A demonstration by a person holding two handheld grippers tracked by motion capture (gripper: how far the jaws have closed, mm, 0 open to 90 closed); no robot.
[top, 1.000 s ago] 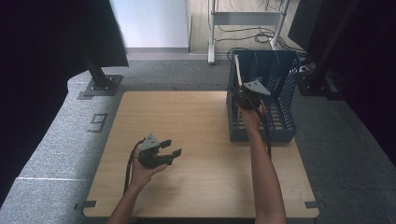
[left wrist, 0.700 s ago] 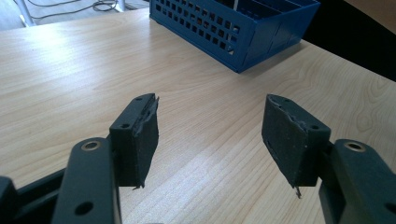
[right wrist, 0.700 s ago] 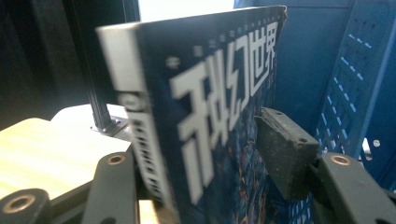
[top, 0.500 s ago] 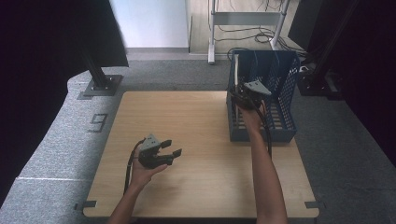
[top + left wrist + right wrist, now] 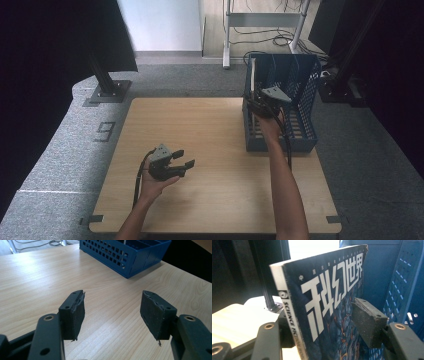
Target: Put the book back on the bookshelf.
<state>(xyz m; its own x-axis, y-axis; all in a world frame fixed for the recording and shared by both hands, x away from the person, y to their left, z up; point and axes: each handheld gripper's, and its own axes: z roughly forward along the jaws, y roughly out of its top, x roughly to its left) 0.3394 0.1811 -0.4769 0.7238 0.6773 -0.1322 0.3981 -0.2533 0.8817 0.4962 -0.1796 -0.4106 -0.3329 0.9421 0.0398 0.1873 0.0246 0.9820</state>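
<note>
One dark blue science-fiction magazine [image 5: 329, 312] stands upright in the blue perforated plastic file rack [image 5: 305, 107], released: the right gripper [image 5: 261, 102] has just been opening, pads straddling it. Well short of the rack, the left gripper [image 5: 184, 159] idles wide, empty.

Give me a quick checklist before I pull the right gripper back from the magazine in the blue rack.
1. Magazine inside the blue rack: ok, upright.
2. Right gripper letting go: ok, its jaws have just been opening, with the magazine between the fingers.
3. Right-hand finger off the cover: ok, it looks clear.
4. Other finger off the spine: cannot tell, it is hidden behind the magazine.
5. Magazine stands unaided: cannot tell.
6. Left gripper open, holding nothing, apart from the rack: ok.
</note>
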